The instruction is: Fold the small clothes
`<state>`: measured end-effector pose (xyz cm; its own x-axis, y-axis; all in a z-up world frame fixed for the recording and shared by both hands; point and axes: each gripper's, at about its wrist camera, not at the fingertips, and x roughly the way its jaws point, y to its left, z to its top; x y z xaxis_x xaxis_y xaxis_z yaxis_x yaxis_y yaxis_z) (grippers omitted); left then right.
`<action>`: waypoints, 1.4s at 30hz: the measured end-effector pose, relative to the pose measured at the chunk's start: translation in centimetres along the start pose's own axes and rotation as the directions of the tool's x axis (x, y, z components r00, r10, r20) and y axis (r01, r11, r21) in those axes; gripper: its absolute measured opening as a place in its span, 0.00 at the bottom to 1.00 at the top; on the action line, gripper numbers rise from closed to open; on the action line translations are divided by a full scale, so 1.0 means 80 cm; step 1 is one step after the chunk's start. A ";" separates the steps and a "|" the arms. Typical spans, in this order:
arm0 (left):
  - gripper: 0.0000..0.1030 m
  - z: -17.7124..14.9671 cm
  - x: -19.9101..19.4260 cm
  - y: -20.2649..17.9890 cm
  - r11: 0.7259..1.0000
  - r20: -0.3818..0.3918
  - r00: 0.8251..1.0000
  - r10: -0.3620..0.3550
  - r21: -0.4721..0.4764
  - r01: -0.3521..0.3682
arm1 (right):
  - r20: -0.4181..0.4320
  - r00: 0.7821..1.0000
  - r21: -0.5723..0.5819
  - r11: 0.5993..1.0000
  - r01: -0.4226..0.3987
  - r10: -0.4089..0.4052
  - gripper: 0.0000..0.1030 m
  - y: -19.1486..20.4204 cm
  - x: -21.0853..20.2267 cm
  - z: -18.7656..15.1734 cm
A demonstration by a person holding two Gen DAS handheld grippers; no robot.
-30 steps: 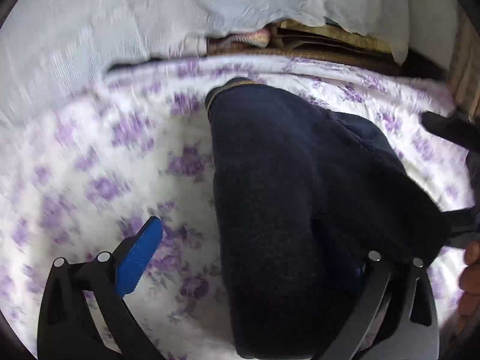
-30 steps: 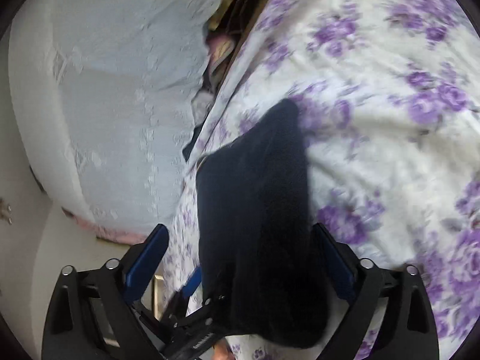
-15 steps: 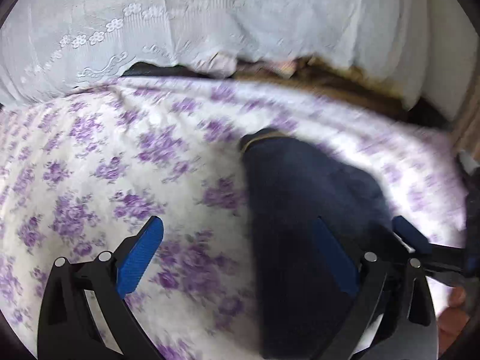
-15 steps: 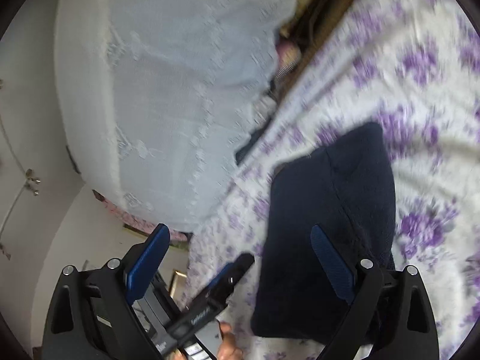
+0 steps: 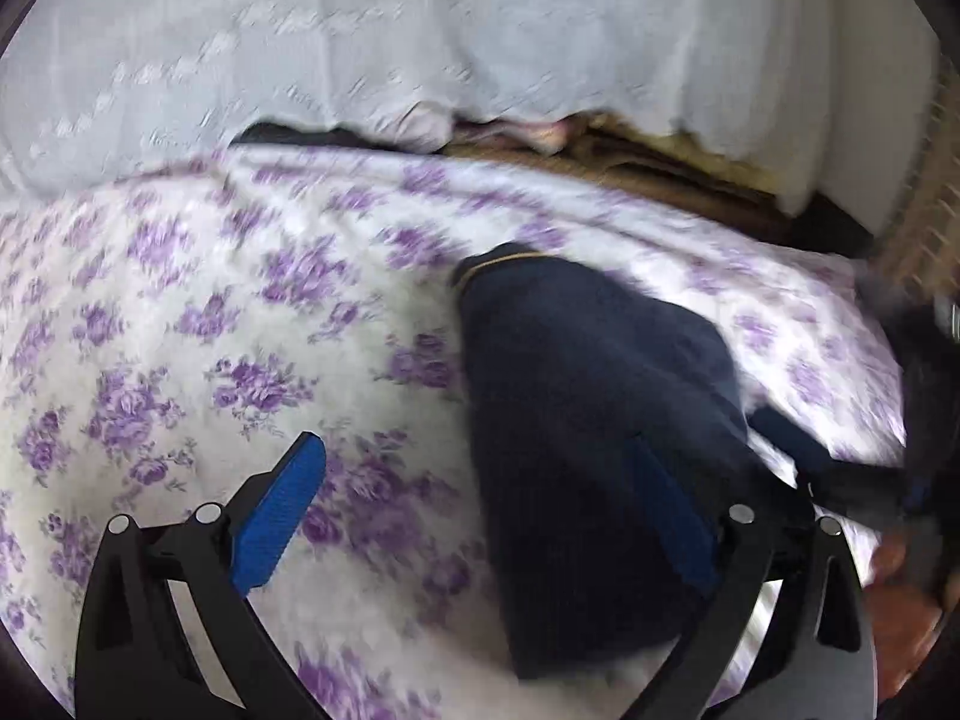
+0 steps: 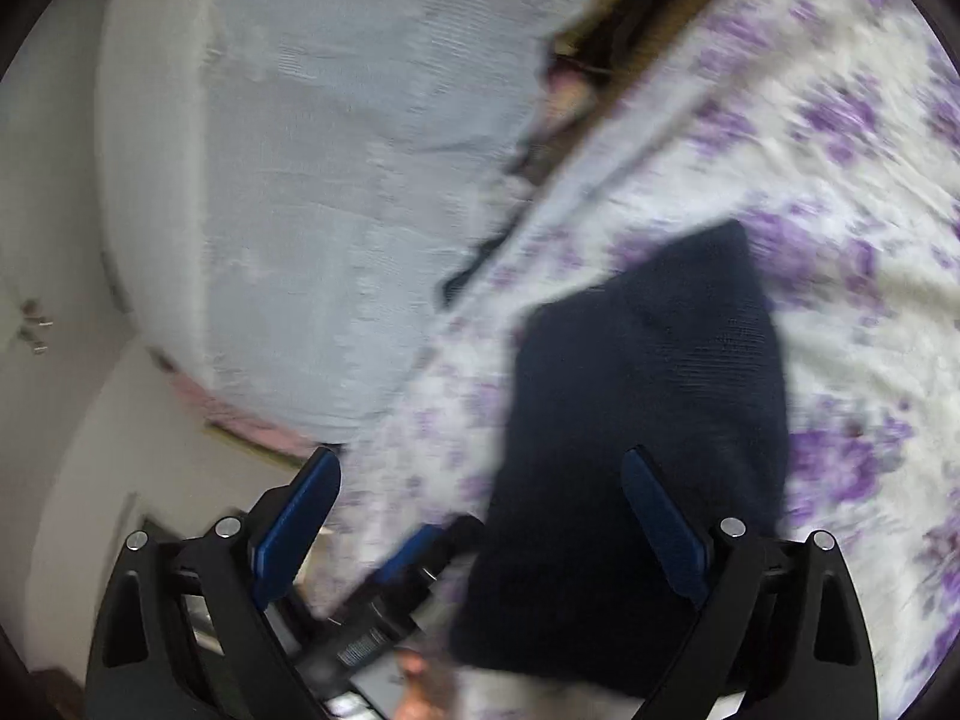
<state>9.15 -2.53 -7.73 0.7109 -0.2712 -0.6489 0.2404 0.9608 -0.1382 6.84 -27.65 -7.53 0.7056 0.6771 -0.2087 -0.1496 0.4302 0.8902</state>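
Hovering with blue pads spread wide and gripping nothing: left tool (image 5: 474, 516) and right tool (image 6: 480, 516), both above the bed (image 5: 180, 312). Lying folded on the flowered sheet (image 6: 852, 192), centre-right of both frames, under each tool's right finger: dark navy garment (image 5: 588, 396). Blurred white lace cover (image 5: 420, 30) across the top.

Pretty sure I'm in somebody's bedroom at home. I'm working over a bed with a white bedsheet (image 5: 252, 324) printed in purple flowers, a pale embroidered cloth (image 5: 420, 42) draped behind it, folded blankets (image 5: 648, 162) stacked under that, and a plain white wall (image 6: 54, 192).
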 end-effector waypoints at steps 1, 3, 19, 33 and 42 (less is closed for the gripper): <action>0.95 -0.006 -0.008 -0.007 0.999 0.016 1.000 0.013 0.036 -0.013 | -0.007 1.000 -0.006 1.000 -0.020 0.020 0.93 0.006 -0.001 -0.001; 0.95 -0.018 -0.009 -0.017 0.995 0.015 0.999 0.032 0.089 -0.033 | -0.022 0.999 -0.008 0.999 -0.049 0.049 0.93 0.017 0.000 -0.006; 0.96 -0.036 0.012 0.000 0.999 -0.100 0.994 -0.033 -0.016 0.031 | -0.077 0.997 0.068 0.997 0.028 -0.023 0.94 -0.021 0.003 -0.036; 0.96 -0.015 0.077 0.012 0.992 -0.148 0.986 -0.079 -0.111 0.063 | -0.004 0.995 0.265 0.959 -0.097 0.102 0.95 -0.086 -0.009 -0.005; 0.95 -0.016 0.019 0.023 0.980 -0.078 0.984 -0.161 -0.130 0.150 | 0.014 0.999 0.137 0.989 -0.054 0.053 0.96 -0.035 -0.026 -0.004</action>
<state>9.86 -1.07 -9.92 0.6088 -0.4171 -0.6748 0.2561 0.9084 -0.3305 5.57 -30.10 -9.74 0.7061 0.6907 -0.1560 -0.0915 0.3075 0.9471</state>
